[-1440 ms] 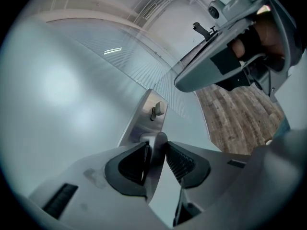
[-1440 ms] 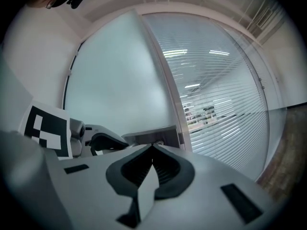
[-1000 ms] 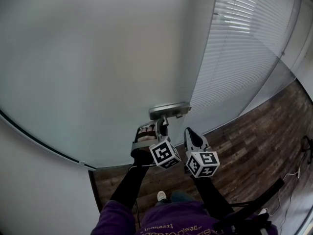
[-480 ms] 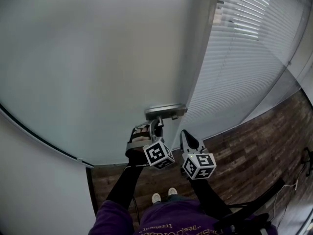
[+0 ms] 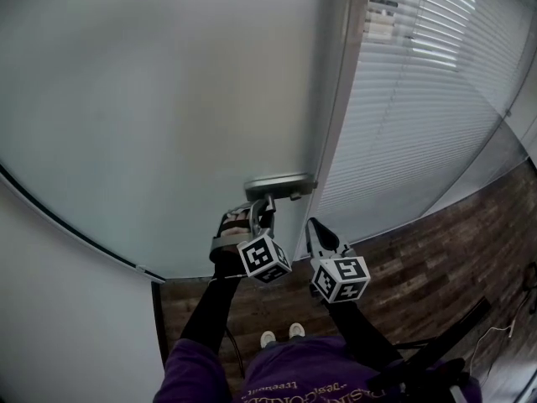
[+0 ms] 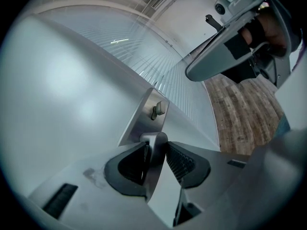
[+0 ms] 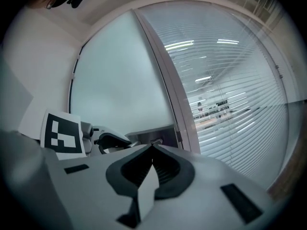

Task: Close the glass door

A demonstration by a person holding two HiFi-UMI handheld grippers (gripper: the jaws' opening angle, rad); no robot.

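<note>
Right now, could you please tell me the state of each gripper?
Left gripper: closed on the door handle.
Right gripper: closed, jaws together, holding nothing.

The head view looks steeply down from above onto the frosted glass door [image 5: 168, 99] and its handle [image 5: 278, 185]. The left gripper view sits very near this handle [image 6: 154, 145], facing along it. The right gripper view, a little further back, faces the same door [image 7: 120, 90] and handle [image 7: 156, 137].

the left tool [image 5: 262, 205] hides the lever of the door handle [image 5: 281, 183] from the head view.
</note>
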